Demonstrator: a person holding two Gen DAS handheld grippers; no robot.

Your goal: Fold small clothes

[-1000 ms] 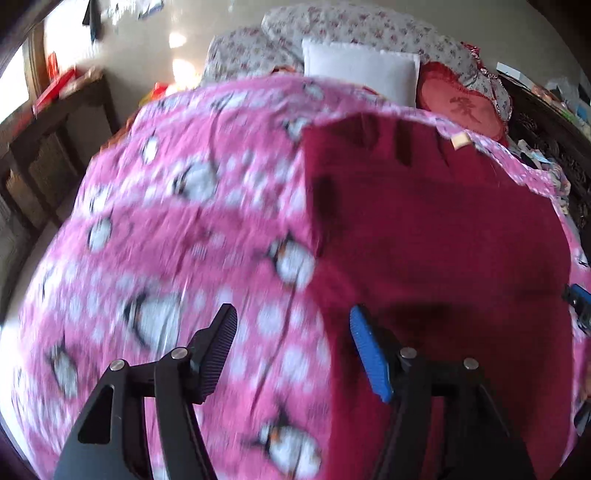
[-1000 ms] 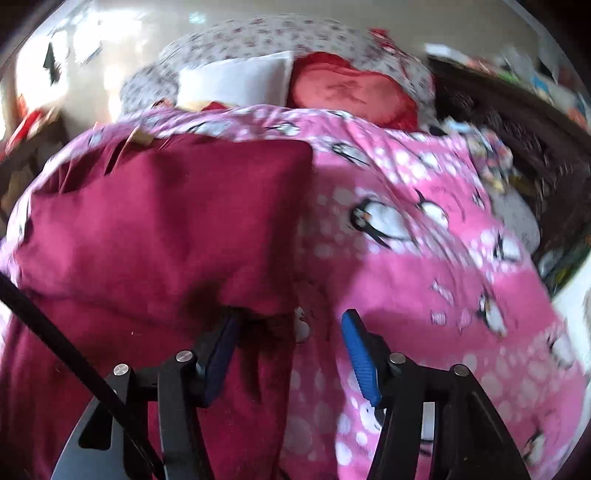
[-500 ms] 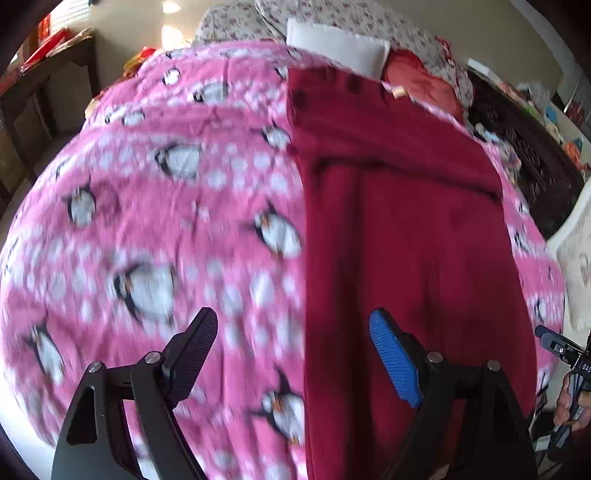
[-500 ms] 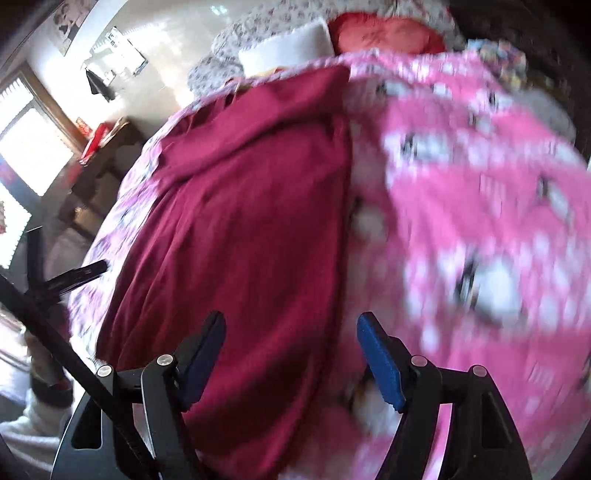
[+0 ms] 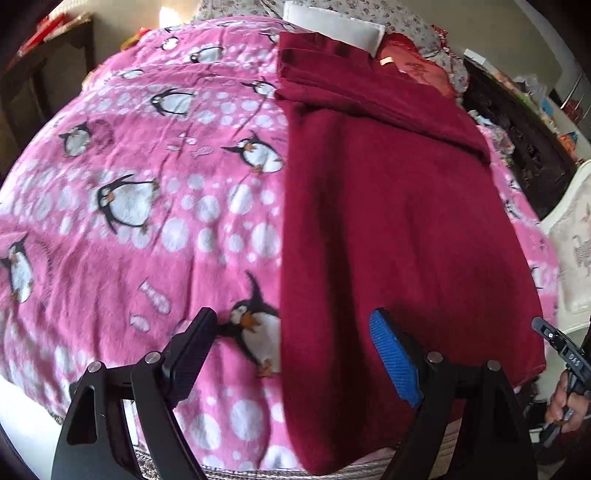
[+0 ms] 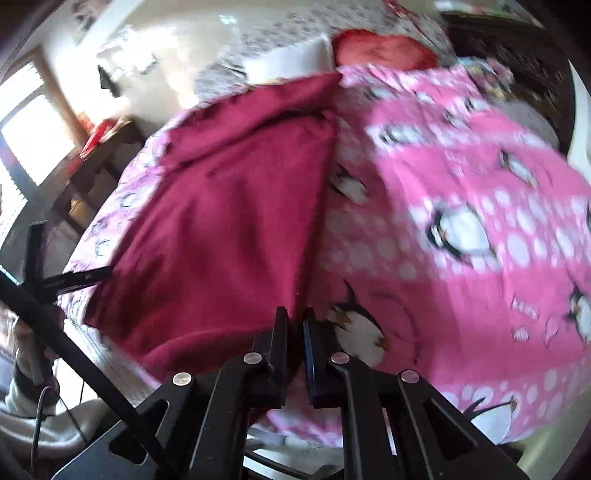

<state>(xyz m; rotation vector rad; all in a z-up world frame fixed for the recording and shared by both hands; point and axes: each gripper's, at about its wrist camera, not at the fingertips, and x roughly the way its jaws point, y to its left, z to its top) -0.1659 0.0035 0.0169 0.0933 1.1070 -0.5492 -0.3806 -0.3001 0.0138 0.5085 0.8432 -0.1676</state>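
A dark red garment (image 5: pixel 388 206) is spread lengthwise on a bed covered by a pink penguin blanket (image 5: pixel 147 192); in the left wrist view it fills the right half of the frame, its far end already doubled over near a white pillow (image 5: pixel 332 24) at the top. The left gripper (image 5: pixel 291 352) is held with its fingers wide apart above the near left edge of the garment, and nothing is gripped. In the right wrist view the right gripper (image 6: pixel 294 332) is seen at lower centre with its fingers drawn almost together on the garment's near right edge; cloth appears to be pinched between them, though the contact is partly hidden. The near hem is judged to be the part to be lifted next, with one corner taken and the other not. If the right side is raised alone, the cloth can be expected to be dragged askew and the fold line slanted. If only a thin edge is pinched, the fleecy fabric may be pulled free under its own weight. Blanket pile could also be caught along with the garment when the left fingers are closed, since the edge lies flat on it.
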